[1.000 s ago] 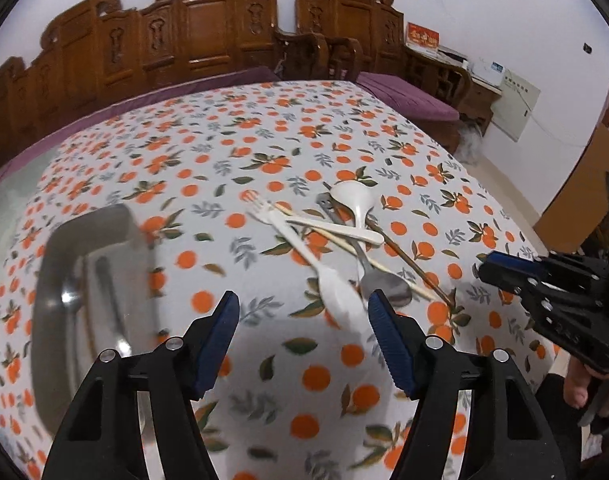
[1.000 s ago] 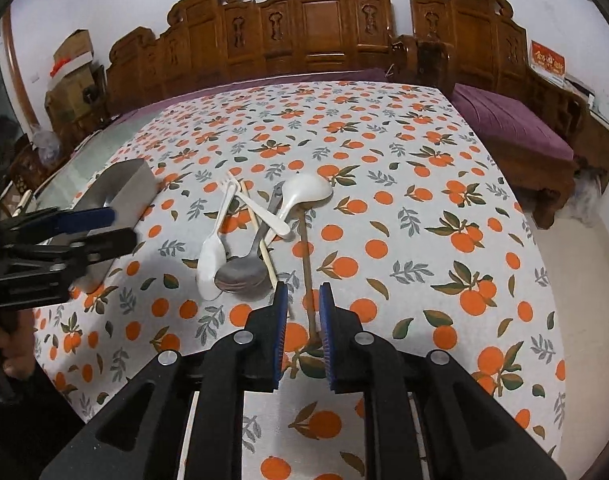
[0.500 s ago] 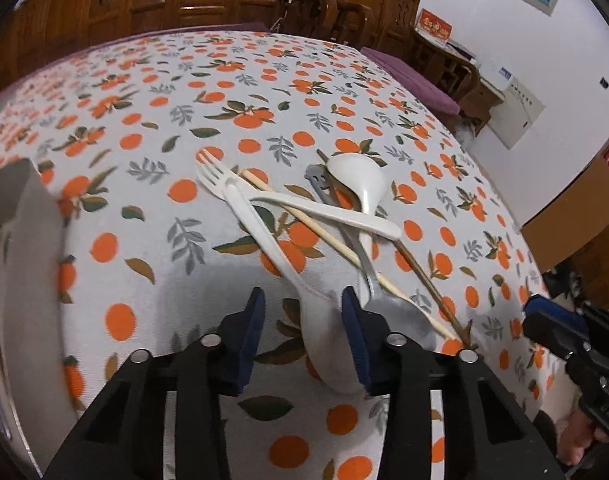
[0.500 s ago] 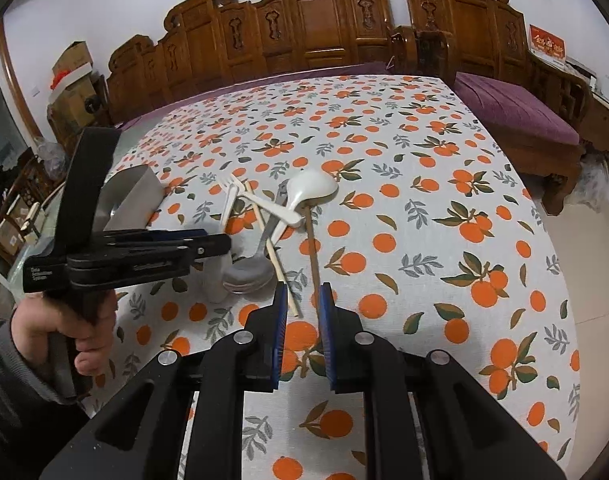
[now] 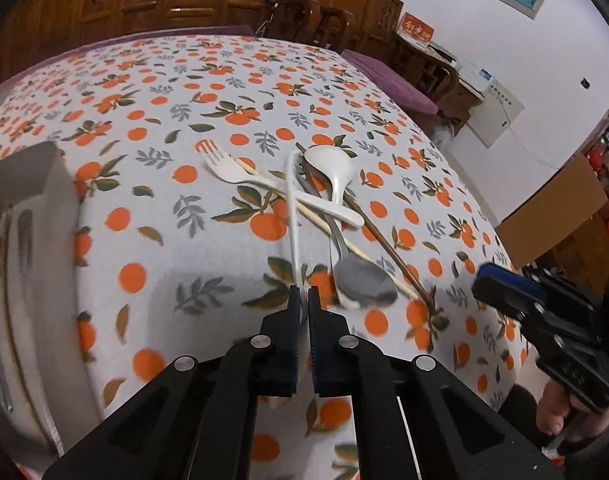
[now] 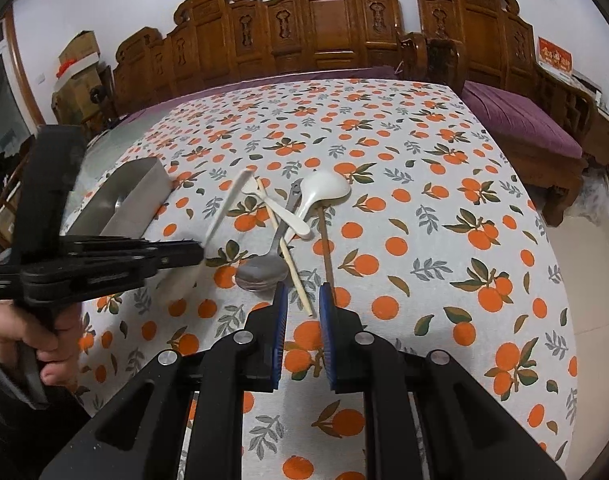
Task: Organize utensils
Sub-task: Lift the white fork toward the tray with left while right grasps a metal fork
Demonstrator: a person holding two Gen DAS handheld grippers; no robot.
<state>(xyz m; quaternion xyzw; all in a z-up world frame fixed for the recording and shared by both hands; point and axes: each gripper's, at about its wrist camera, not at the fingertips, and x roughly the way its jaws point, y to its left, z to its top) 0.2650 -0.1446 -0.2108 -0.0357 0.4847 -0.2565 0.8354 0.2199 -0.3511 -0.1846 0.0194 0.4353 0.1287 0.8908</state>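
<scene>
Now my left tongs clamp the white spoon for the tray, right tongs apart, waiting.

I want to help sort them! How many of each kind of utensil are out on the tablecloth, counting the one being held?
Spoons: 3 (white plastic spoon in the jaws of the left gripper, white soup spoon, metal spoon)
Forks: 1 (white fork)
Chopsticks: 2 (light chopstick, dark chopstick)
Total: 6
Anything inside the metal tray is too blurred to count.
</scene>
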